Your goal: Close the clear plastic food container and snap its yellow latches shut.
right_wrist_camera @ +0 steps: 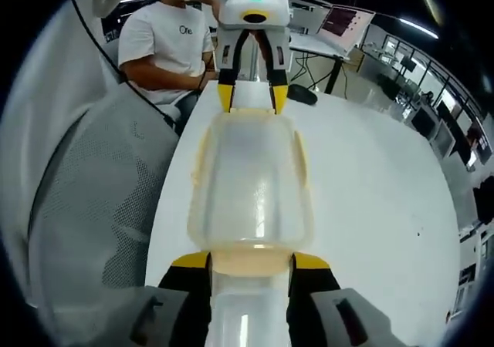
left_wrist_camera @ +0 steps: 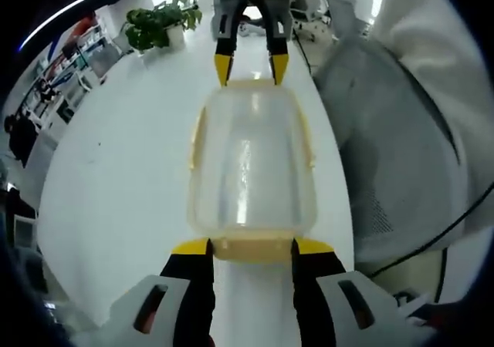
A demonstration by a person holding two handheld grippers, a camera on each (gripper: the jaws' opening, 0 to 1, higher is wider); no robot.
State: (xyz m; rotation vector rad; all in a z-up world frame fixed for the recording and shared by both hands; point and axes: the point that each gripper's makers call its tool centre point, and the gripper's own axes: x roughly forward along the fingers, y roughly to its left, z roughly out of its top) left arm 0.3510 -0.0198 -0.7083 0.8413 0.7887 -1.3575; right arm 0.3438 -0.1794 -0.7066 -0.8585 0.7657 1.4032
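Note:
The clear plastic container (left_wrist_camera: 251, 162) (right_wrist_camera: 251, 177) lies on the white table (left_wrist_camera: 123, 177) with its lid on, held between the two grippers end to end. My left gripper (left_wrist_camera: 251, 247) is shut on the yellow end latch (left_wrist_camera: 251, 248) nearest it. My right gripper (right_wrist_camera: 251, 261) grips the opposite end latch (right_wrist_camera: 251, 259) the same way. Each gripper shows at the far end in the other's view: the right gripper (left_wrist_camera: 251, 69) and the left gripper (right_wrist_camera: 251, 99). Yellow side latches (left_wrist_camera: 198, 135) (right_wrist_camera: 299, 154) run along the long edges; I cannot tell whether they are snapped down.
A grey mesh chair (left_wrist_camera: 386, 154) (right_wrist_camera: 100, 208) stands against the table's long edge beside the container. A potted plant (left_wrist_camera: 158, 23) sits at the far end of the table. A person in a white T-shirt (right_wrist_camera: 166, 42) sits beyond, near a screen (right_wrist_camera: 343, 23).

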